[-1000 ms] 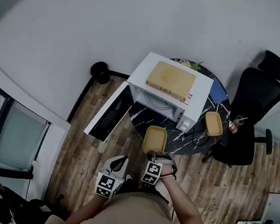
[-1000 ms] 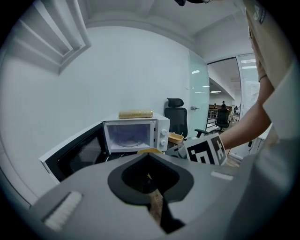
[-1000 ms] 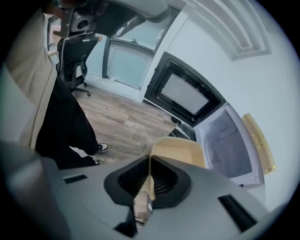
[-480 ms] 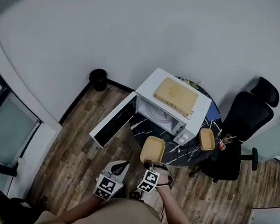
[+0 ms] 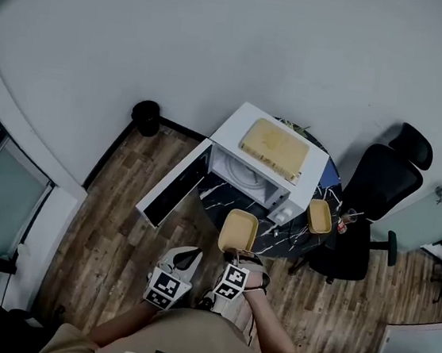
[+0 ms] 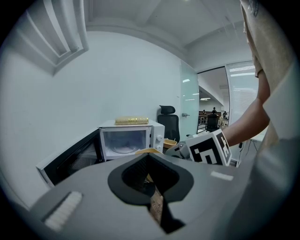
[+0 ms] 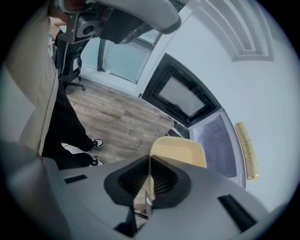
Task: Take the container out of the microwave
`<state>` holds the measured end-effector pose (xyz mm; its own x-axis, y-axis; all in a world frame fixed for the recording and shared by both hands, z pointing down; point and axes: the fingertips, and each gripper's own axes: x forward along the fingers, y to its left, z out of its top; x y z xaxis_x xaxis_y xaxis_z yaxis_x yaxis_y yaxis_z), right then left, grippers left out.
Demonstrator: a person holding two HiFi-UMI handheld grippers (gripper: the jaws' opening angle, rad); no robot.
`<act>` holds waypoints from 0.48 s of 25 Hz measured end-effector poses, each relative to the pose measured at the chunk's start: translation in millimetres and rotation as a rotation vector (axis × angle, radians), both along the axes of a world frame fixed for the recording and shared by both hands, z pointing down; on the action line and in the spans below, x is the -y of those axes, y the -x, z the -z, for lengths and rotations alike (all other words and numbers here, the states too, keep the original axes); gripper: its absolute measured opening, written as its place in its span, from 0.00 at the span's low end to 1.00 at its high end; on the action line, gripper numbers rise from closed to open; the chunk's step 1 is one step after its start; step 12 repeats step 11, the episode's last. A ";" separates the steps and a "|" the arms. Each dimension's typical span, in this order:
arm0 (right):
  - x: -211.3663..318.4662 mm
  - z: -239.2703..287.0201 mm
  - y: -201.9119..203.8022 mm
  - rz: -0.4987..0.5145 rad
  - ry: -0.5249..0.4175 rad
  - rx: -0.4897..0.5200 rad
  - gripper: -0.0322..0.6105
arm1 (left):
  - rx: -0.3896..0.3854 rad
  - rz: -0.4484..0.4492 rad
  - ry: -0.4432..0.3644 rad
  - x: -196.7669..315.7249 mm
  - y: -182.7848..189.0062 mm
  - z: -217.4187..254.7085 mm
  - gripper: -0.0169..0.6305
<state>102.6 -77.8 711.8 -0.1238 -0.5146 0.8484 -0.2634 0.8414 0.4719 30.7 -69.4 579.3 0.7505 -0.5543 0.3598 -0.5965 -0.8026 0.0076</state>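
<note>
A yellow container point(image 5: 237, 231) hangs in front of the white microwave point(image 5: 263, 175), out over the edge of the black marble table point(image 5: 289, 234). My right gripper point(image 5: 237, 252) is shut on its near rim. In the right gripper view the jaws of the right gripper point(image 7: 149, 182) clamp the rim of the container point(image 7: 179, 151), with the microwave's empty cavity point(image 7: 219, 139) beyond. The microwave door point(image 5: 173, 183) stands wide open to the left. My left gripper point(image 5: 190, 256) hangs beside the right one, shut and holding nothing point(image 6: 151, 182).
A second yellow container point(image 5: 319, 216) sits on the table right of the microwave. A flat yellow slab point(image 5: 272, 148) lies on the microwave's top. A black office chair point(image 5: 374, 202) stands at the right and a black bin point(image 5: 144, 115) by the wall. Wood floor surrounds me.
The head view has pulled back and shifted, so the microwave looks smaller. The container stays clamped in my right gripper in front of the microwave; the left gripper stays shut.
</note>
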 end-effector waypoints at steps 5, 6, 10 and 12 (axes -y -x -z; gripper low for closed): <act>-1.4 -1.2 -0.9 0.001 0.016 -0.013 0.07 | -0.005 -0.018 -0.019 5.0 -2.9 7.9 0.04; -0.6 -1.1 0.0 0.002 0.018 -0.013 0.06 | -0.006 -0.016 -0.021 7.2 -2.1 8.5 0.04; -0.1 -0.9 4.0 0.008 0.038 -0.013 0.07 | -0.013 -0.015 -0.026 14.9 0.5 11.1 0.04; -1.3 -0.5 5.7 0.010 0.048 -0.010 0.07 | -0.015 -0.018 -0.029 15.9 1.1 11.9 0.04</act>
